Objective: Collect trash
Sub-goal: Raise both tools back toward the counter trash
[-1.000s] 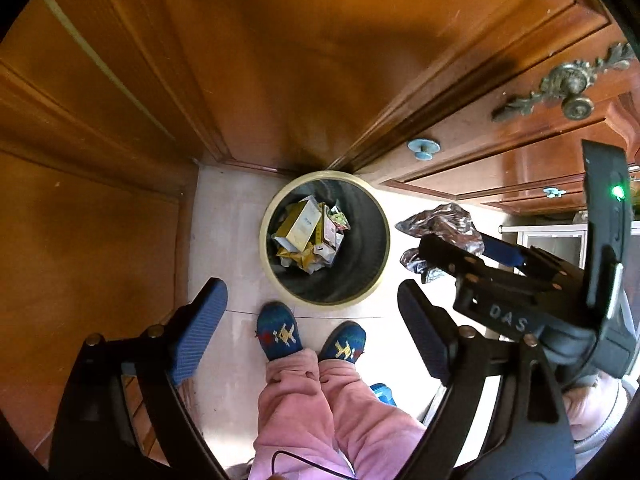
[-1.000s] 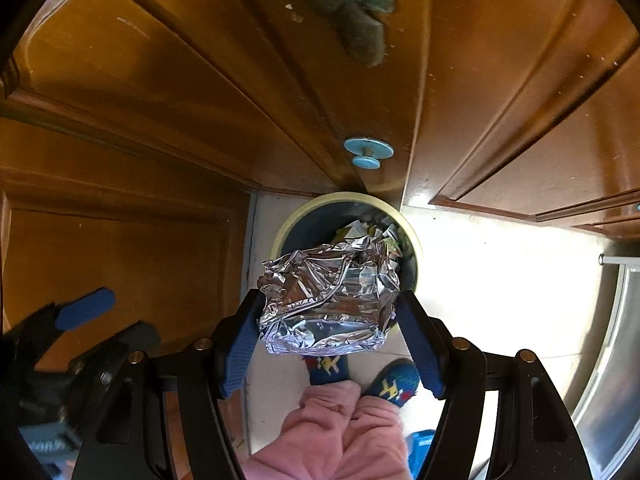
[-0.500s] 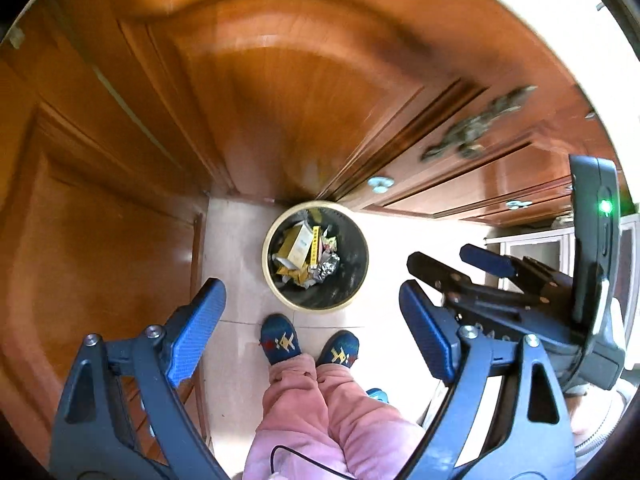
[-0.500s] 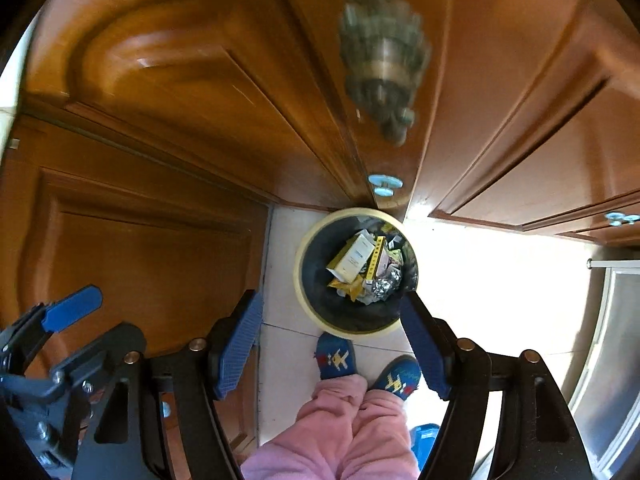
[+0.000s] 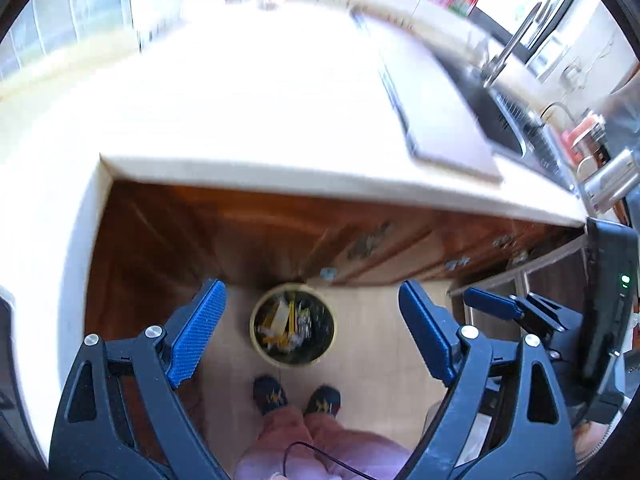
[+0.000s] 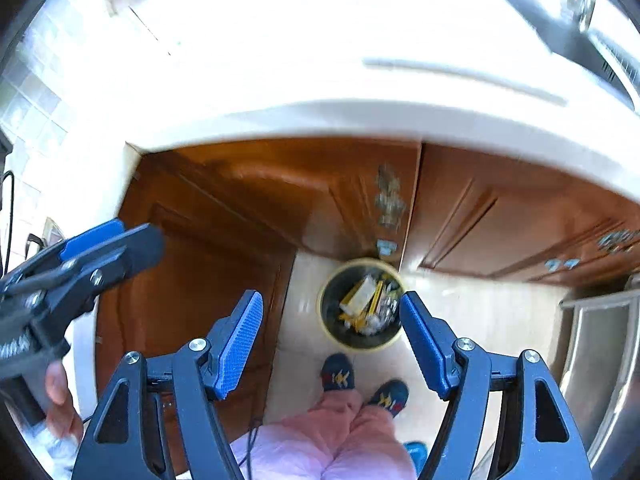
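Observation:
A round bin (image 5: 293,325) with a pale yellow rim stands on the floor far below, holding yellow and white packaging and crumpled foil; it also shows in the right wrist view (image 6: 361,305). My left gripper (image 5: 308,328) hangs high above it, open, with nothing between its blue pads. My right gripper (image 6: 331,338) is open too and empty. Each gripper shows in the other's view: the right one (image 5: 504,310) at right, the left one (image 6: 80,252) at left with a hand below it.
A pale worktop (image 5: 260,120) with a light board (image 5: 436,120) runs above brown wooden cupboards (image 5: 248,236). A sink with a tap (image 5: 508,52) lies at the far right. The person's blue slippers (image 5: 296,396) and pink trousers stand just before the bin.
The foil ball left my right gripper and fell into the bin. Both grippers have risen a long way, so the bin looks much smaller and the worktop has come into view.

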The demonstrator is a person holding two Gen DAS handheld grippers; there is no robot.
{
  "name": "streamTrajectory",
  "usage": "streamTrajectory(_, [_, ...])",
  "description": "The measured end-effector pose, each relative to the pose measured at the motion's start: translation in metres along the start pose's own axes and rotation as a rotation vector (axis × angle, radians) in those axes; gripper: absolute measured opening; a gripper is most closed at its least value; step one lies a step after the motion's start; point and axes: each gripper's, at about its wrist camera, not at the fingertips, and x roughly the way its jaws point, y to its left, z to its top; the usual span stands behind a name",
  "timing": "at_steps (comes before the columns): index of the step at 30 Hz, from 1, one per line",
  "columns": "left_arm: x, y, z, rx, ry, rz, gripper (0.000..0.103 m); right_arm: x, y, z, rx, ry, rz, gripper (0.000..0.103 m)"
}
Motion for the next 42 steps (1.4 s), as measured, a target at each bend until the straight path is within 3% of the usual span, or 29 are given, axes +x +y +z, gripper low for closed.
streamTrajectory(8, [-0.035, -0.004, 0.032, -0.035, -0.1, -0.05, 0.086, -0.081, 0.014, 0.028, -0.009, -0.141, -0.029, 0.072])
streamTrajectory(16, [-0.021, 0.002, 0.043, -0.098, -0.19, -0.046, 0.086, -0.123, 0.027, 0.052, -0.017, -0.2, -0.068, 0.072])
streamTrajectory(21, [-0.006, 0.023, 0.037, -0.161, -0.197, -0.049, 0.086, -0.126, 0.034, 0.063, -0.025, -0.221, -0.091, 0.072])
streamTrajectory(33, [0.004, 0.071, 0.023, -0.285, -0.216, 0.048, 0.086, -0.102, 0.063, 0.105, -0.116, -0.223, -0.118, 0.072])
streamTrajectory(42, [0.001, 0.08, 0.05, -0.299, -0.227, 0.066, 0.086, -0.088, 0.073, 0.143, -0.115, -0.247, -0.074, 0.072])
